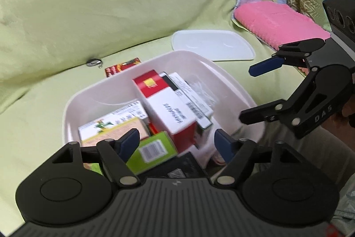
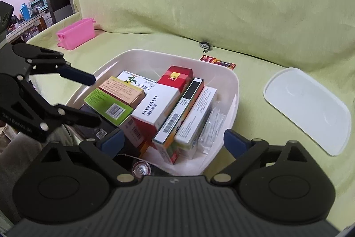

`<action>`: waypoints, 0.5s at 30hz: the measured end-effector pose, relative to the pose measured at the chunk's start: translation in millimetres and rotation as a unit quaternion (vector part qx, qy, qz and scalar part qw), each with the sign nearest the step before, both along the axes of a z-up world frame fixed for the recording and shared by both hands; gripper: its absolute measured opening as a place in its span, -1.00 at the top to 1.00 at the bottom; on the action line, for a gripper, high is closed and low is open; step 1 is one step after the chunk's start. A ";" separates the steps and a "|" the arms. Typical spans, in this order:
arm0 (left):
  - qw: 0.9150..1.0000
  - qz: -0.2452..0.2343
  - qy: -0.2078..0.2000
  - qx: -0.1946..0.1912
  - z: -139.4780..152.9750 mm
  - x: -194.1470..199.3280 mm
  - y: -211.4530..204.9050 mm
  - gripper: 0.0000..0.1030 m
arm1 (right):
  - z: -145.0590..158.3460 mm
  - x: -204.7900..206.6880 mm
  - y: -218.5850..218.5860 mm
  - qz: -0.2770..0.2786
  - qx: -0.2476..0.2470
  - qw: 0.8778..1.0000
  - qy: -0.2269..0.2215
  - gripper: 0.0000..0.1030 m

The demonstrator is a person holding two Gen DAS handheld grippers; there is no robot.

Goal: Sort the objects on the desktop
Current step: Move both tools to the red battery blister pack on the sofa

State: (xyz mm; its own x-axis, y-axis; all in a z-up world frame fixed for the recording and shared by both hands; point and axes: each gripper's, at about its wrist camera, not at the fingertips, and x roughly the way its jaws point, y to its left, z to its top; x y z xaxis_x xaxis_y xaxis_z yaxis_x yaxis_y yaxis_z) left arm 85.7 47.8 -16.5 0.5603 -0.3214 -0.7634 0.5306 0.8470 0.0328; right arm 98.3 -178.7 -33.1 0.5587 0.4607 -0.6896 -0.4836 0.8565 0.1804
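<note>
Hovering both spread, empty tongs, left [image 1: 177, 143] and right [image 2: 173, 141], I'm seeing the bin [image 2: 233, 81] nearly packed, its lid [image 2: 310, 108] and the card packet [image 2: 218, 61] left out.

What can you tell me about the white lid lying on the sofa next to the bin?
The white lid is a flat, rounded rectangle of what looks like translucent white plastic, with a raised rim and two shallow oval dimples moulded into its top. It lies flat and off the white bin, on the green sofa cover, to the bin's right in the right wrist view. It touches only the cover; a strip of fabric separates it from the bin. No claw is on it.
</note>
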 end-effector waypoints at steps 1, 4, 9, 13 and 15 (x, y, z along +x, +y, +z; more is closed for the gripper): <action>1.000 0.000 0.001 0.003 0.8 3.1 2.6 -0.45 | -0.7 3.8 -1.0 0.004 0.000 1.000 0.002 -0.87; 1.000 -0.002 0.004 0.019 0.2 13.6 9.5 -0.47 | -2.9 16.2 -3.6 0.017 -0.011 1.000 0.003 -0.88; 0.999 -0.007 0.003 0.045 0.1 34.4 23.2 -0.48 | -2.7 39.9 -11.4 0.030 -0.037 0.999 -0.011 -0.88; 0.997 -0.017 -0.024 0.067 8.5 58.5 29.5 -0.48 | 3.5 66.9 -22.2 0.027 -0.053 0.998 -0.034 -0.92; 0.996 -0.023 -0.042 0.080 13.8 72.8 30.5 -0.48 | 8.8 83.6 -27.7 0.027 -0.059 0.997 -0.050 -0.92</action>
